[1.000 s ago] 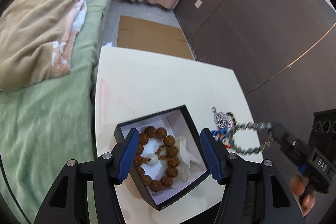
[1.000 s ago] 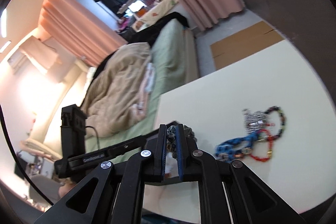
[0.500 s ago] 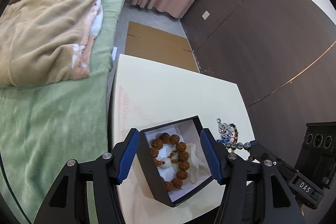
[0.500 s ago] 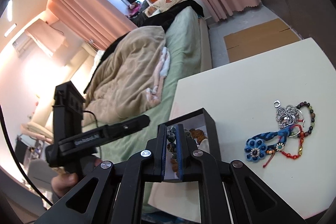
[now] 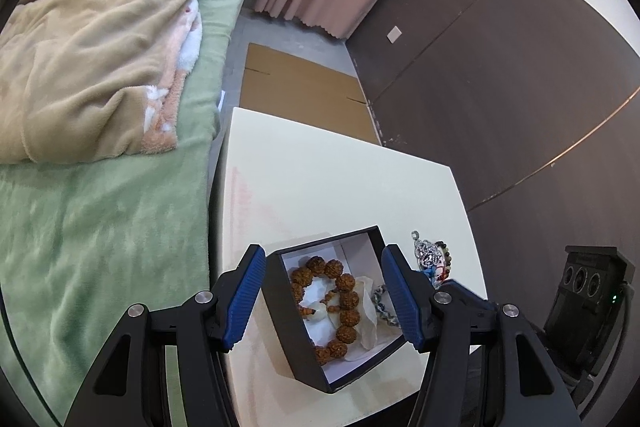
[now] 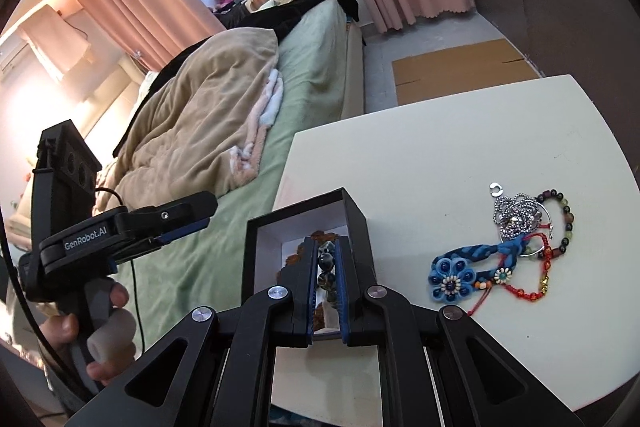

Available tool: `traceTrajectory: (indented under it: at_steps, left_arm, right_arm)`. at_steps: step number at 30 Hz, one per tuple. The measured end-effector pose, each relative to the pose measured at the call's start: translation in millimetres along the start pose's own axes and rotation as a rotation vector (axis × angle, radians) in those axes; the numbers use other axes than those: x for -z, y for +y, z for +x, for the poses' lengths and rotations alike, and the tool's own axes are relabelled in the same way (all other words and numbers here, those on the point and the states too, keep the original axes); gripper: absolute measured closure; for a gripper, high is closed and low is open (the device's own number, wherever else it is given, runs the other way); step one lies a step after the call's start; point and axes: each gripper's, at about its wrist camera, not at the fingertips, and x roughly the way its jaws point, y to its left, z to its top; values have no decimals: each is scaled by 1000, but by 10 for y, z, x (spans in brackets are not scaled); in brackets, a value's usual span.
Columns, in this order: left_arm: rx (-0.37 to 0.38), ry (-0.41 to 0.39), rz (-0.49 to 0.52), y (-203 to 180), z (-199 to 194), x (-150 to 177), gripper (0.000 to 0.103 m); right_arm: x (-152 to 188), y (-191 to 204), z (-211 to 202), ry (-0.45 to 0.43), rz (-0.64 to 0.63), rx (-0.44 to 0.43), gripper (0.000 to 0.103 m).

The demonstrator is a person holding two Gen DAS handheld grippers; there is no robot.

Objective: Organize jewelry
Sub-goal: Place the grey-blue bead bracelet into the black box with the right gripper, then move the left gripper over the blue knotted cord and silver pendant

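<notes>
The right tool (image 6: 327, 269) is clenched on a string of dark glossy beads (image 6: 326, 267), which hangs over the open black box (image 5: 294, 331). The left tool (image 5: 324, 301) has its jaws apart, one on each side of that box, and I cannot tell if they touch it. Inside the box lies a brown bead bracelet (image 5: 340, 301) on white paper. The box stands on the cream tabletop (image 6: 440, 163). Near it (on the same tabletop) rests a small pile of other jewelry (image 6: 508, 247).
</notes>
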Motion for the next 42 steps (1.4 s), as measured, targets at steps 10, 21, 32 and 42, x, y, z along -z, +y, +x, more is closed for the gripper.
traceTrajectory:
  at_steps: [10, 21, 32, 42]
  left_arm:
    - [-7, -2, -5, 28, 5, -9, 42]
    - [18, 12, 65, -314, 81, 19, 42]
    - [35, 55, 172, -861, 328, 145, 42]
    - [31, 116, 283, -1353, 720, 303, 43]
  right_arm:
    - [18, -5, 0, 45, 23, -76, 58]
    - [-32, -469, -472, -47, 112, -15, 56]
    - [-28, -1083, -894, -119, 242, 39, 38]
    - [50, -1555, -1070, -122, 330, 101, 38]
